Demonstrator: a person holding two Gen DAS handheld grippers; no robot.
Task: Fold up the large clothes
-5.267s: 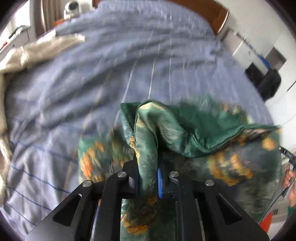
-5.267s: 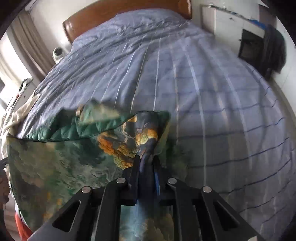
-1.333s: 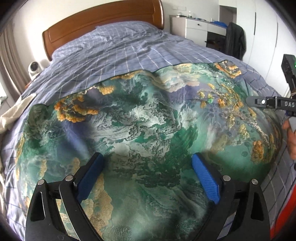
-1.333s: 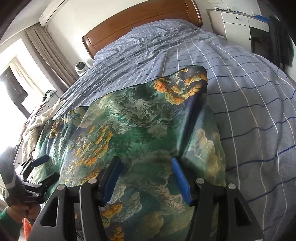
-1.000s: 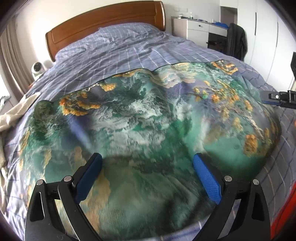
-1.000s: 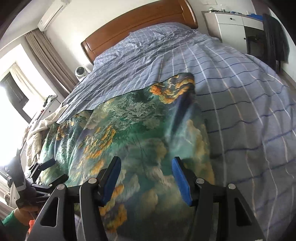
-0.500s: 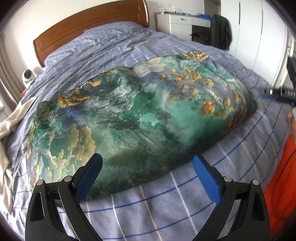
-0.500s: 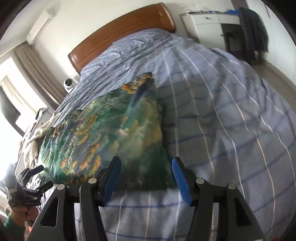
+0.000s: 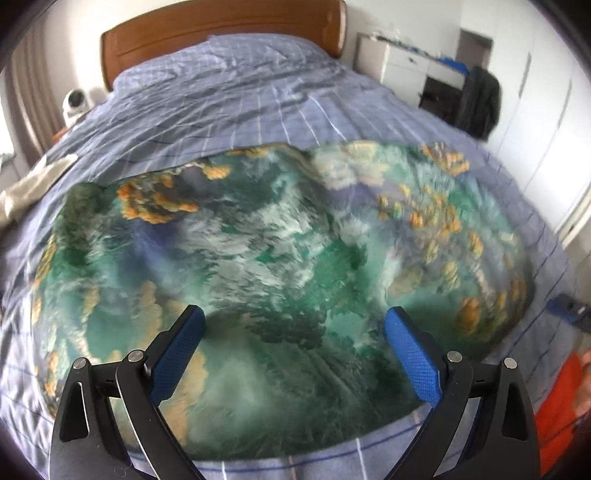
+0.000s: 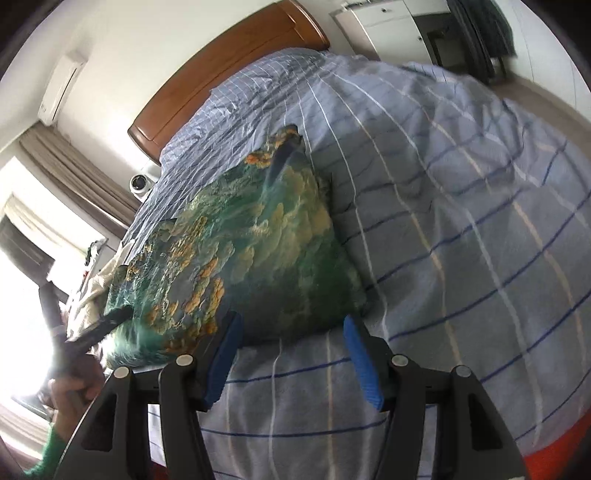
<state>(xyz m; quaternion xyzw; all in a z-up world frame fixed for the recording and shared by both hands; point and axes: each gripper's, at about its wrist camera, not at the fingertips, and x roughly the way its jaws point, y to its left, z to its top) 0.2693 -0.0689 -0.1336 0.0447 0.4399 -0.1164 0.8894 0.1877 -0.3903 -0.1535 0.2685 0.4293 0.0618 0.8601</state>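
A large green silky garment [image 9: 280, 258] with orange and white cloud print lies spread flat on the blue checked bed cover [image 9: 236, 110]. My left gripper [image 9: 295, 325] hangs open and wide over the garment's near part, pads clear of the fabric. In the right wrist view the garment [image 10: 258, 251] sits left of centre. My right gripper [image 10: 291, 325] is just in front of its near right corner; the jaws are opening and the pads press on nothing. The left gripper [image 10: 110, 321] shows at the far left, held by a hand [image 10: 74, 391].
A wooden headboard [image 9: 221, 33] closes the far end of the bed. A beige cloth [image 9: 33, 184] lies at the bed's left edge. White cabinets and a dark hanging garment [image 9: 480, 99] stand at the right. A curtained window [image 10: 55, 206] is on the left.
Both grippers, earlier shut on the garment, have let go and it now lies flat. The left gripper came back over the fabric. The right gripper moved sideways to the garment's right corner and rolled.
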